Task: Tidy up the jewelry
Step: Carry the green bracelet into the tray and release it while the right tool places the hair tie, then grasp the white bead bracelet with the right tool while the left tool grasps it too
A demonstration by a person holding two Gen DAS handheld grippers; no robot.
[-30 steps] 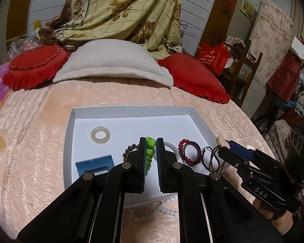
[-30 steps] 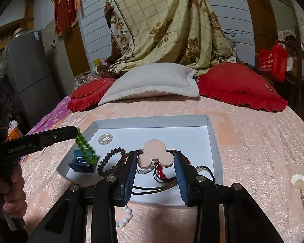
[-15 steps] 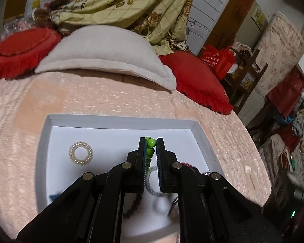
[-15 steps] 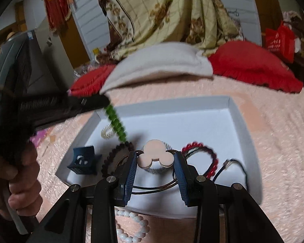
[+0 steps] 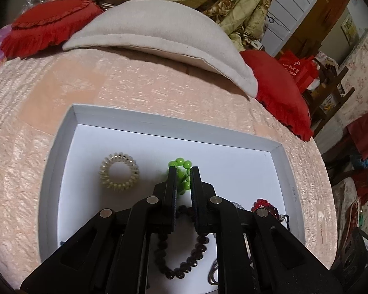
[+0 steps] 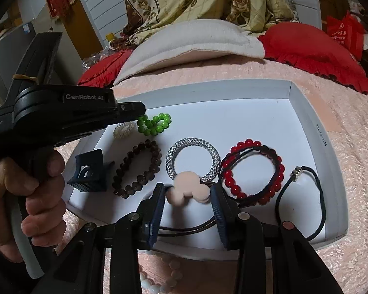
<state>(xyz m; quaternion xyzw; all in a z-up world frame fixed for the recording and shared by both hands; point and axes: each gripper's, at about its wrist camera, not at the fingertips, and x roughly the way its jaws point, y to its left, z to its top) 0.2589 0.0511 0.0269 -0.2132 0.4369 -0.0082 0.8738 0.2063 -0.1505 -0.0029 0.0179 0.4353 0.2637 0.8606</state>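
Note:
A white tray (image 5: 289, 169) (image 6: 306, 112) lies on the pink bedspread. My left gripper (image 5: 184, 174) (image 6: 141, 112) is low over its far part, jaws narrowly apart around a green bead bracelet (image 5: 180, 164) (image 6: 154, 123) that rests bunched on the tray floor. A clear spiral hair tie (image 5: 119, 174) lies just left of it. My right gripper (image 6: 187, 196) is open over the tray's near edge, a pink hair tie ornament (image 6: 186, 188) between its fingers. Brown beads (image 6: 137, 169), a silver ring (image 6: 193, 158), red beads (image 6: 252, 169), a black hair tie (image 6: 301, 196) and a blue claw clip (image 6: 89, 171) lie in the tray.
A white pearl bracelet (image 6: 159, 281) lies on the bedspread in front of the tray. A grey pillow (image 5: 159, 27) and red cushions (image 5: 279, 90) sit behind the tray. Furniture and bags stand to the right of the bed.
My left gripper carried the green bracelet forward and down onto the tray floor beside the spiral hair tie, and its jaws have parted slightly. My right gripper moved closer over the tray.

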